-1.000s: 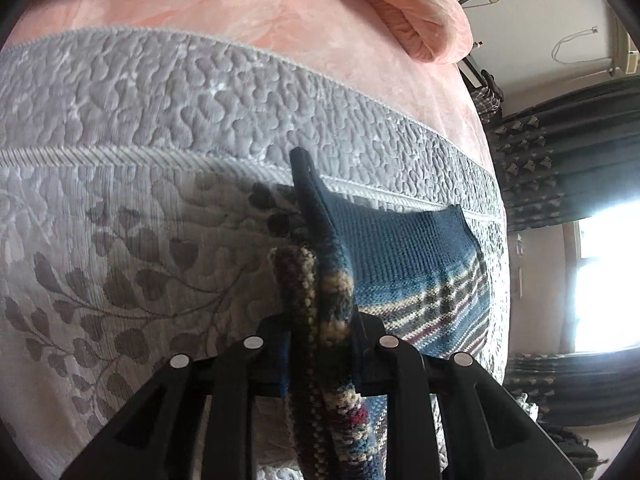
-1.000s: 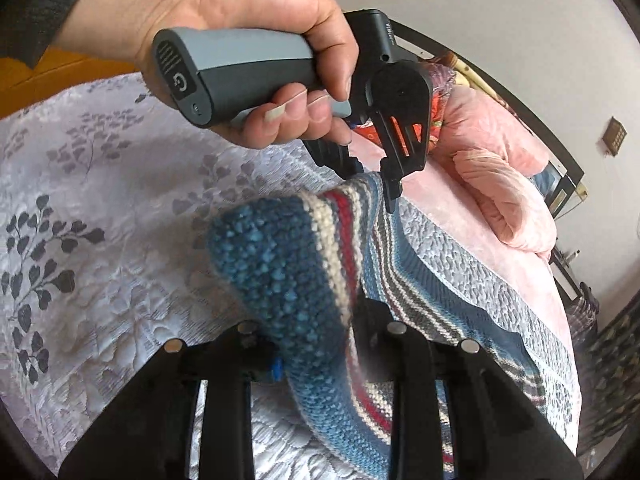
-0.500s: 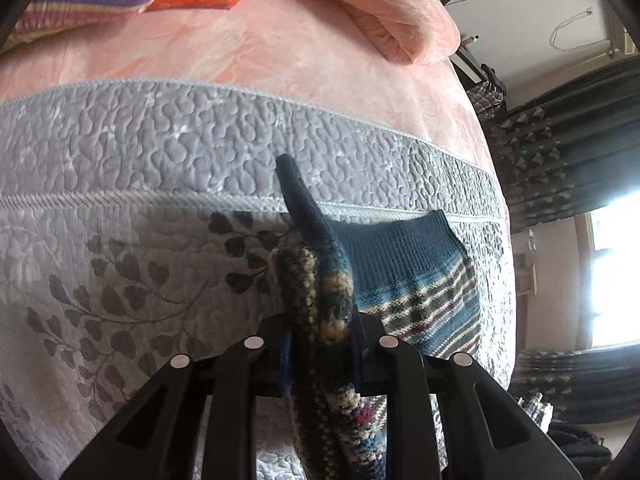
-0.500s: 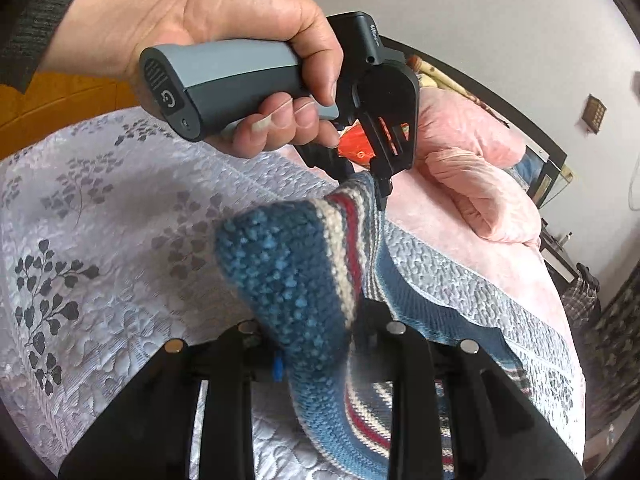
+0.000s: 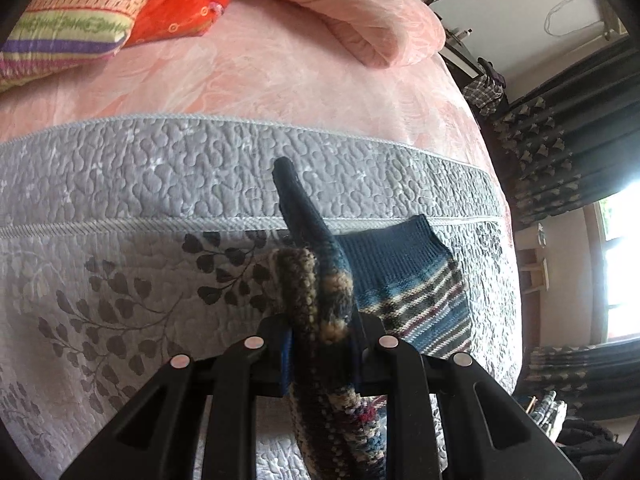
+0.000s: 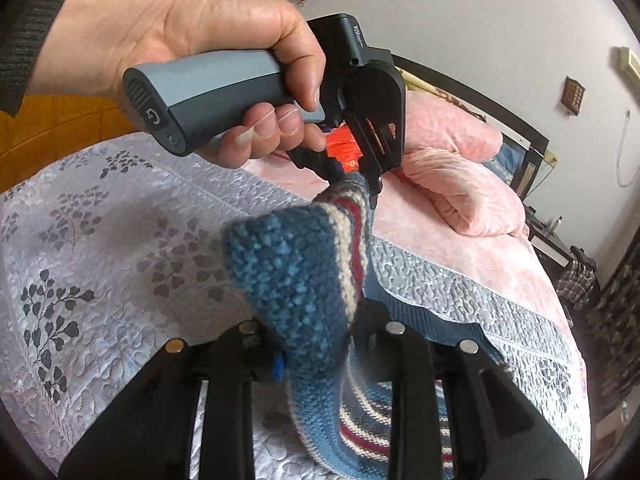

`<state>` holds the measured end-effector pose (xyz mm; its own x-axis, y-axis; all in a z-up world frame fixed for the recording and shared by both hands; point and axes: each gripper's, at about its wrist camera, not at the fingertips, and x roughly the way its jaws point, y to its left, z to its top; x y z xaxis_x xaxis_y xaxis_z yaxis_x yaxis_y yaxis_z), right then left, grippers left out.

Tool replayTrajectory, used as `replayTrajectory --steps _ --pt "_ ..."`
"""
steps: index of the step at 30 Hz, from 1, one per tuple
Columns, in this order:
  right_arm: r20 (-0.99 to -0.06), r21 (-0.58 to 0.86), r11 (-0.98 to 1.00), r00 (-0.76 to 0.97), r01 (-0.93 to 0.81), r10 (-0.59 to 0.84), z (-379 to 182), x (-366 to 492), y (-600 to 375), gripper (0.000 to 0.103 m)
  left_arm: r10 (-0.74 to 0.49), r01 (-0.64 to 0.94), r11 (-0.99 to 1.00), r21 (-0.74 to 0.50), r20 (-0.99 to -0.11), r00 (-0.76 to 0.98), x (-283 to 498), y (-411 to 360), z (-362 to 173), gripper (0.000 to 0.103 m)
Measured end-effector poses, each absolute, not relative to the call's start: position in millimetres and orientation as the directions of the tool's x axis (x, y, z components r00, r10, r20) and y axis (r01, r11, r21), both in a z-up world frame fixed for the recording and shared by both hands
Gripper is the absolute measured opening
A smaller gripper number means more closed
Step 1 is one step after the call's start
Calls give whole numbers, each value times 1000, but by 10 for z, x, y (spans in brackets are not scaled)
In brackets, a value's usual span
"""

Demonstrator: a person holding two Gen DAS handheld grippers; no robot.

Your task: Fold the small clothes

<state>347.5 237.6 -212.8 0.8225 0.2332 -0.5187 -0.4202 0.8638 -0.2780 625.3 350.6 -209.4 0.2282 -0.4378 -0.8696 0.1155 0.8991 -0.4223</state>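
Note:
A small knitted garment, dark blue with red, cream and grey stripes, lies partly on the grey quilted bedspread (image 5: 120, 272). Its flat part (image 5: 404, 276) rests to the right, beyond my left gripper (image 5: 322, 340), which is shut on a bunched edge (image 5: 320, 296) standing up between the fingers. My right gripper (image 6: 316, 344) is shut on another blue edge (image 6: 296, 276) of the garment, lifted off the bed. In the right wrist view a hand (image 6: 192, 36) holds the left gripper (image 6: 354, 182), pinching the striped fabric a little farther along the same edge.
A rolled pink quilt (image 5: 360, 12) and bright patterned pillows (image 5: 100, 12) lie at the head of the bed on a pink sheet (image 5: 260, 76). Dark curtains (image 5: 568, 136) and a bright window (image 5: 624, 260) stand to the right. A dark headboard (image 6: 480, 100) runs behind.
Both grippers have lifted and tilted up with the garment's edge still held. The pillows have come into the left view, and the hand with the left gripper looms larger in the right view.

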Motion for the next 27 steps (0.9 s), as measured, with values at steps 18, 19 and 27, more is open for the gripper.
replayTrajectory --steps 18,19,27 --pt "-494 -221 914 847 -341 197 -1957 3518 1768 24 -383 152 922 -355 -893 237 6316 2693 -1802 21" --pt "-493 -217 916 848 -337 195 -1955 3520 1730 24 -381 155 923 -353 -894 236 6316 2658 -1794 21" --pt "-489 -194 933 854 -303 176 -1967 3540 1477 24 -368 180 926 -332 -901 229 6344 2296 -1789 21"
